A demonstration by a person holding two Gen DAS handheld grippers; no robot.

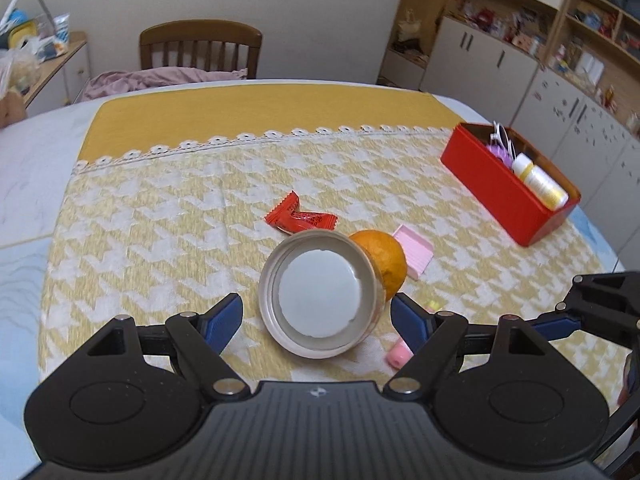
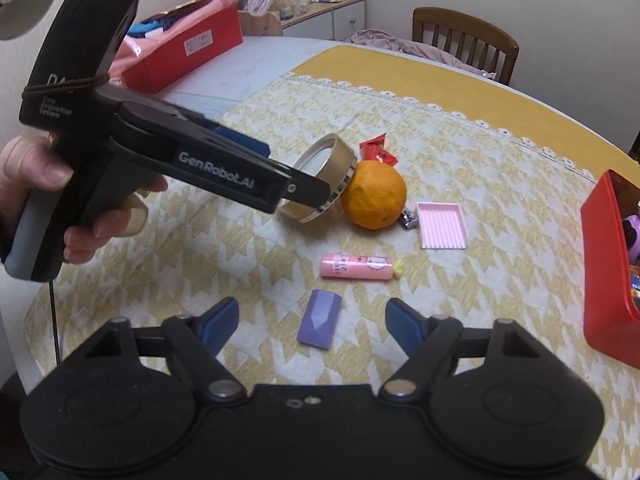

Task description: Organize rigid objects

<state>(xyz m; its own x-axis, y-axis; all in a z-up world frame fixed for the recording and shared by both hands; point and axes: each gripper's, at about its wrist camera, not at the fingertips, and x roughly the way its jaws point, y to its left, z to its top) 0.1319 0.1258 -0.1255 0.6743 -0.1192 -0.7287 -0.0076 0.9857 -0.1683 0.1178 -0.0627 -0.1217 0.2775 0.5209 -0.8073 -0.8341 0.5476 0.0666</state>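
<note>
Above the yellow-patterned bench (image 2: pixel 480 168), a round lid (image 1: pixel 320 296) is carried in the left claw (image 1: pixel 317 312), its hollow side turned towards the camera. It is pinched by the rim, as far as can be judged: the lid sits tilted and clear of the cloth, flanked by both pads, its far edge touching or nearly touching the orange (image 2: pixel 374 196). A rim grip suits such a wide, stiff thing, since it keeps the lid from swinging. The red box (image 1: pixel 500 192), already part-filled, is set well apart to the right and is probably meant as the destination. The left claw is pitched steeply downward, its handle wrapped by a hand (image 2: pixel 60 200). The right claw (image 2: pixel 312 320) is also angled down, with its jaws spread above a purple block (image 2: pixel 320 324), which is framed between the pads but not touched. A pink tube (image 2: pixel 356 267) is left lying just beyond it
</note>
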